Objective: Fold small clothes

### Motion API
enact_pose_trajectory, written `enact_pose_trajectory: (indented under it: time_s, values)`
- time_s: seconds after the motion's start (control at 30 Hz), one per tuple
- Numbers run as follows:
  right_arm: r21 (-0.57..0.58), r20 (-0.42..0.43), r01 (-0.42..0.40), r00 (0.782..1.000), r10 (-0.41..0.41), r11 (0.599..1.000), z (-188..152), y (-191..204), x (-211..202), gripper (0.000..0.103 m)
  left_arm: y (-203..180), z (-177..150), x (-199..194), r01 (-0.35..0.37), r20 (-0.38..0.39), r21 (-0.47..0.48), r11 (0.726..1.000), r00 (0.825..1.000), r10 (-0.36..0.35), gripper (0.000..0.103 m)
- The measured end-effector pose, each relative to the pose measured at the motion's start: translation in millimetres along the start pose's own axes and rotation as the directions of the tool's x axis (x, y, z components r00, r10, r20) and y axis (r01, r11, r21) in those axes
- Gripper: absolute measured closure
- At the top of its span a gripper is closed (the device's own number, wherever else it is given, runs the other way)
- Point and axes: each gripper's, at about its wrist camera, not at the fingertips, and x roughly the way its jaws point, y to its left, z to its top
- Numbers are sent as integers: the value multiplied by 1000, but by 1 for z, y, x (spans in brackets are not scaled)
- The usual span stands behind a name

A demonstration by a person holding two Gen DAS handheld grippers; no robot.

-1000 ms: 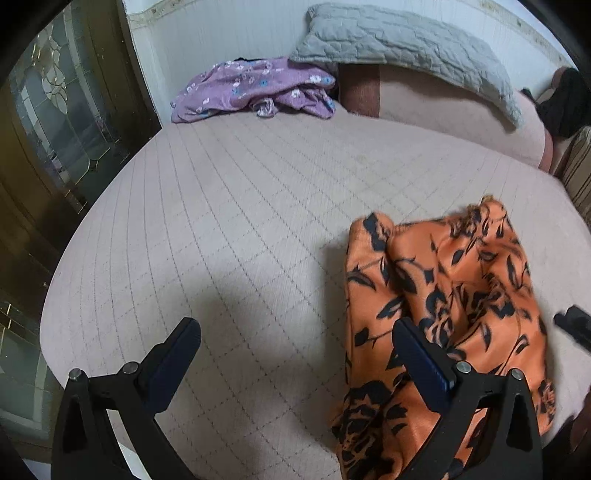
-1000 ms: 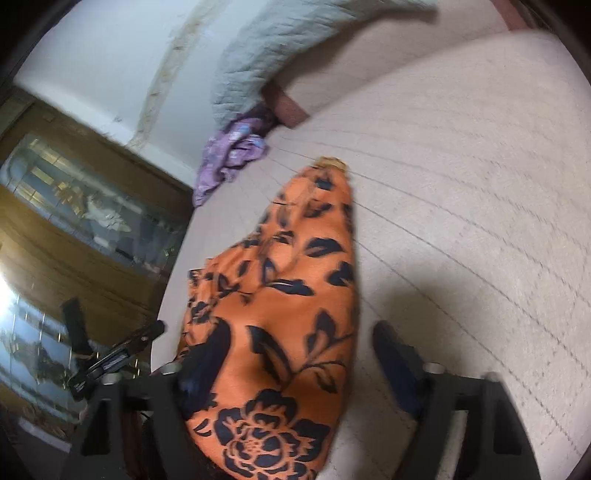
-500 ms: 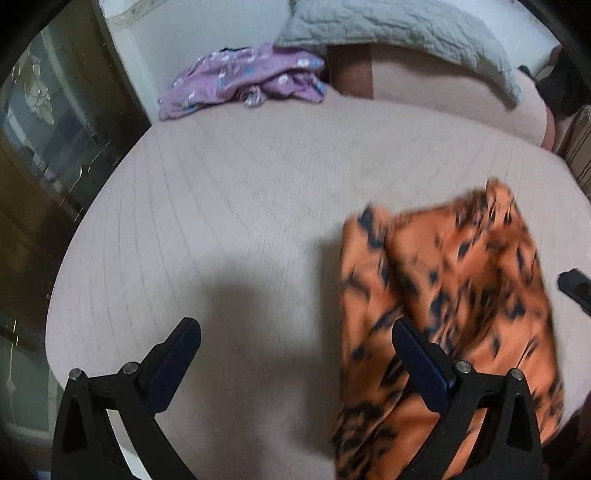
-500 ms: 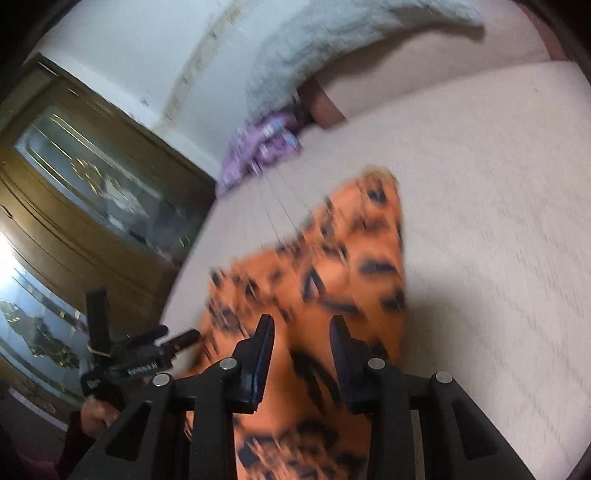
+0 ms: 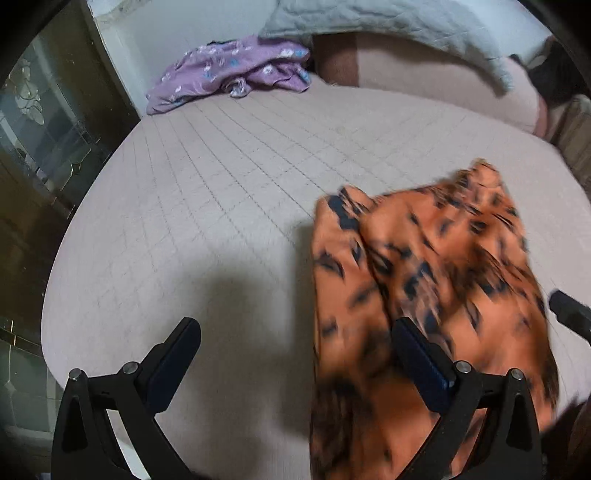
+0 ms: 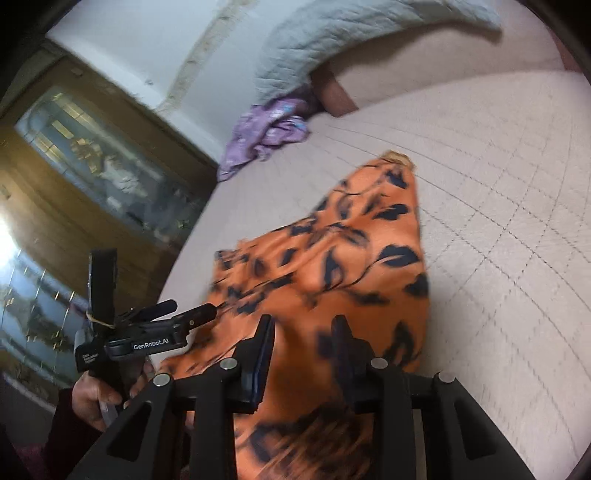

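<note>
An orange garment with black flower print (image 5: 436,266) lies on the pale quilted bed, blurred by motion, also in the right wrist view (image 6: 332,266). My right gripper (image 6: 303,336) is shut on its near edge, with cloth bunched between the fingers. My left gripper (image 5: 295,343) is open and empty, to the left of the garment; its right finger (image 5: 417,354) overlaps the cloth's left side in view. The left gripper also shows in the right wrist view (image 6: 184,317), held by a hand.
A purple flowered garment (image 5: 229,70) lies crumpled at the bed's far left corner. A grey quilted pillow (image 5: 388,22) rests on the headboard. A dark wood and glass cabinet (image 5: 33,122) stands left of the bed (image 5: 192,206).
My right gripper went from wide open to shut on the orange garment's near edge and the cloth is being pulled. The left gripper stayed open, shifting slightly.
</note>
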Motion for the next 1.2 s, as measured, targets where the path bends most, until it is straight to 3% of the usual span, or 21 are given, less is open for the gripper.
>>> enact_pose_trajectory:
  time_s: [0.1, 0.2, 0.3, 0.4, 0.47, 0.5, 0.53, 0.77, 1.2]
  values:
    - [-13, -28, -27, 999, 27, 1000, -22, 15, -8, 68, -11, -30, -10, -16, 9, 53, 998, 1000, 15, 0]
    - [-6, -115, 31, 993, -32, 1000, -49, 16, 6, 68, -19, -46, 3, -53, 31, 67, 996, 998, 51, 0]
    - [-26, -103, 43, 994, -45, 999, -51, 24, -2, 69, -7, -38, -3, -18, -11, -2, 1000, 1000, 18, 0]
    - [18, -64, -7, 998, 8, 1000, -51, 20, -19, 68, -4, -28, -27, -47, 63, 28, 998, 997, 46, 0]
    - [50, -24, -8, 1000, 9, 999, -49, 11, -31, 54, -6, -27, -42, -71, 111, 44, 997, 992, 65, 0]
    - [77, 5, -12, 1000, 12, 997, -48, 6, -39, 34, -7, -27, -53, -79, 137, 50, 996, 988, 72, 0]
    - [100, 39, -20, 999, 16, 995, -46, 2, -46, 28, -8, -27, -59, -86, 153, 51, 995, 985, 77, 0]
    - [151, 91, -24, 996, 10, 988, -40, -8, -57, 28, -6, -18, -85, -106, 225, 66, 992, 970, 88, 0]
    - [181, 96, -24, 995, 6, 983, -32, -22, -46, 28, -8, -9, -67, -98, 191, 53, 994, 978, 86, 0]
